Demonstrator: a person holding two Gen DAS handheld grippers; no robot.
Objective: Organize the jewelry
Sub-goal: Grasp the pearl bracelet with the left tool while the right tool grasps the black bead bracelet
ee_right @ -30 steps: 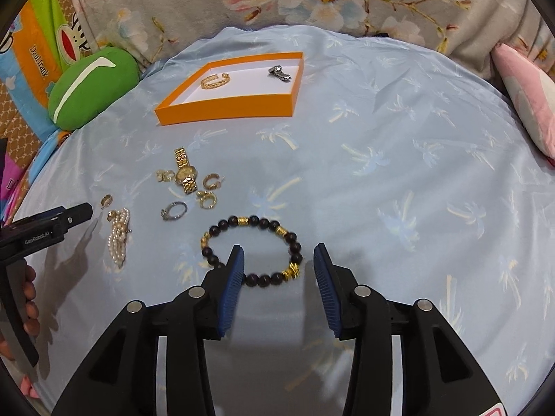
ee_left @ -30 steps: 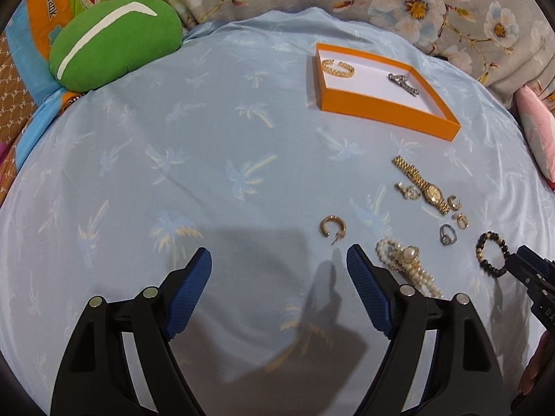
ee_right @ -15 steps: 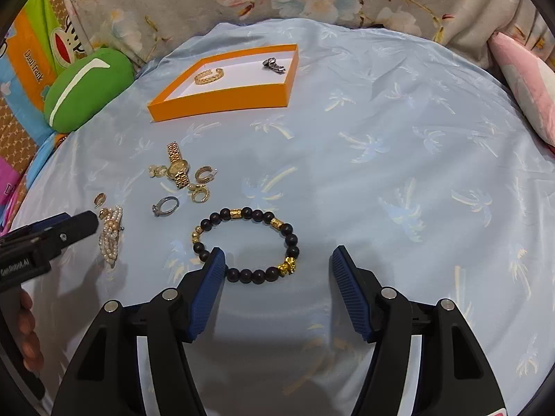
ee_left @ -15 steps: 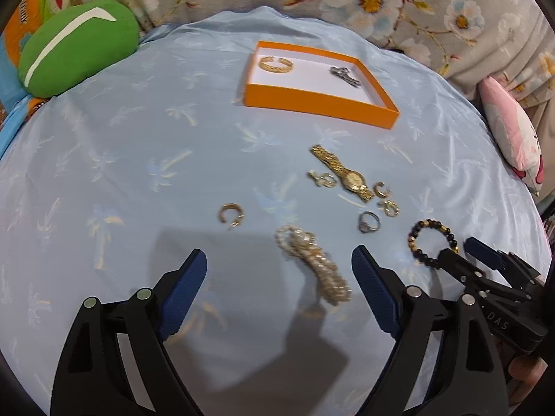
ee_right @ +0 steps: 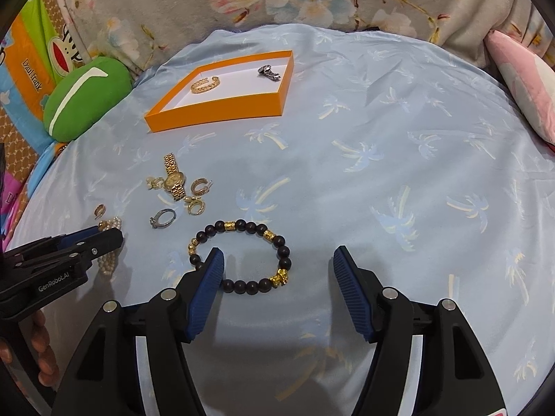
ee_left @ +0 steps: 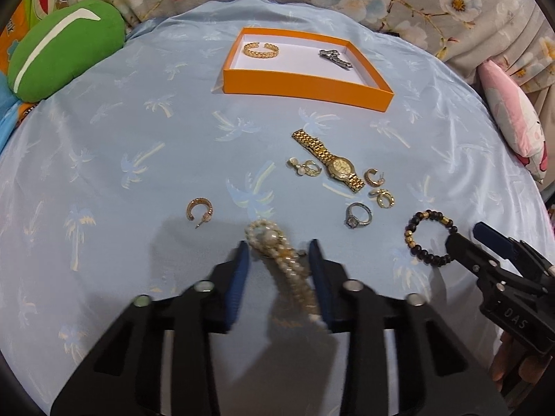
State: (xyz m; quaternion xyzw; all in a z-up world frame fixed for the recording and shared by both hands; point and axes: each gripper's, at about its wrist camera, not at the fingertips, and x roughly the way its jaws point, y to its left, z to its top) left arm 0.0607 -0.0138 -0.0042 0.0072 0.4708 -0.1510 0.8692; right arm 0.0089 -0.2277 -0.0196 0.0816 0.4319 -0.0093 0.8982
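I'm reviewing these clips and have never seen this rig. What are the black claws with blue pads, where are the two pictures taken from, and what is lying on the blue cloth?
Each picture comes from a camera mounted on a hand-held gripper, looking forward along its jaws; a person holds one in each hand. The left gripper is closing its jaws around a pearl bracelet. The right gripper is open over a black bead bracelet that lies on the cloth. Also on the blue cloth: a gold watch, a silver ring, several small gold earrings, and an orange tray already holding a gold bangle and a silver piece.
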